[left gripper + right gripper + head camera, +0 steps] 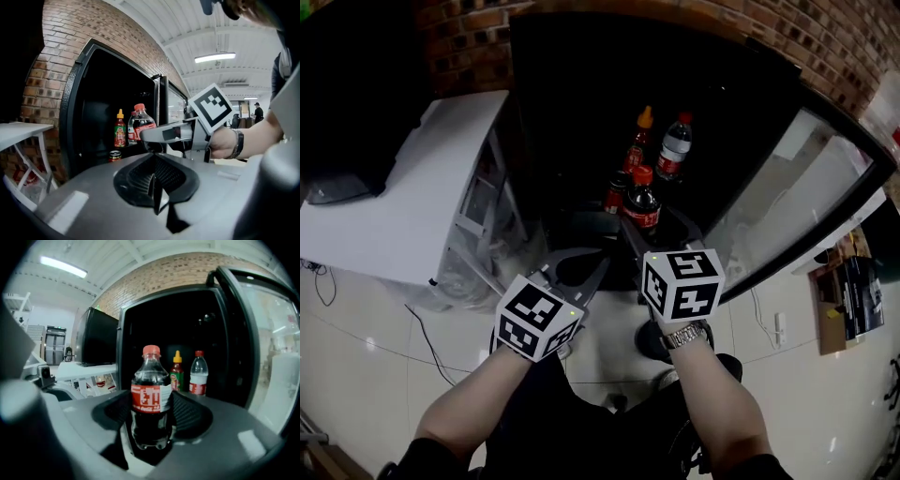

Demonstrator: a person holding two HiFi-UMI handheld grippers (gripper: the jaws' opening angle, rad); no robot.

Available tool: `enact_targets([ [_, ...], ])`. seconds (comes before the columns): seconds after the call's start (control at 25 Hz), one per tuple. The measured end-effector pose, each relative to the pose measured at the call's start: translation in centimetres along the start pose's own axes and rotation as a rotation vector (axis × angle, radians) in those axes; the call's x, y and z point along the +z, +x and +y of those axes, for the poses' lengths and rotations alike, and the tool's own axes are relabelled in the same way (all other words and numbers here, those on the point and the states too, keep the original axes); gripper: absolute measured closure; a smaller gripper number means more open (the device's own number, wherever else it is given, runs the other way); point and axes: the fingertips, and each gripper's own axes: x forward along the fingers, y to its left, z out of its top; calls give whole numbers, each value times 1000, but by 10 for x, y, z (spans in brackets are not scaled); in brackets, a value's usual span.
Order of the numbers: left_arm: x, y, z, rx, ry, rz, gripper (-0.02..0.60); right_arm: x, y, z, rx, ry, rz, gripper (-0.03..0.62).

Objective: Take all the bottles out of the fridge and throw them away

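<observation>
The dark fridge point(581, 84) stands open in front of me. My right gripper point(645, 228) point(150, 427) is shut on a cola bottle point(641, 204) point(151, 399) with a red cap and red label, held upright just outside the fridge's opening. Deeper inside stand a red sauce bottle point(637, 145) point(176, 373) with an orange tip and a clear bottle point(674, 147) point(198, 376) with a red cap. A small can point(615, 194) point(115, 156) sits beside them. My left gripper point(579, 255) point(154, 183) is shut and empty, level with the right one and to its left.
The fridge's glass door point(787, 197) hangs open at the right. A white rack point(403, 197) stands left of the fridge, with a black box point(347, 112) beyond it. Brick wall point(825, 37) backs the fridge. A cable point(422, 333) lies on the tiled floor.
</observation>
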Motion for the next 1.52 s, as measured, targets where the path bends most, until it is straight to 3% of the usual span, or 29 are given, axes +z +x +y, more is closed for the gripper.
enact_targets([
  [0.52, -68, 19, -120, -158, 14, 128, 578, -122, -133, -37, -156, 127, 105, 326],
  [0.88, -126, 45, -182, -247, 7, 218, 578, -212, -182, -63, -241, 198, 214, 326],
  [1.12, -166, 71, -200, -276, -14, 278, 578, -278, -187, -83, -272, 251, 296, 326],
  [1.52, -223, 116, -193, -290, -68, 380, 578, -380, -160, -114, -298, 377, 415, 327],
])
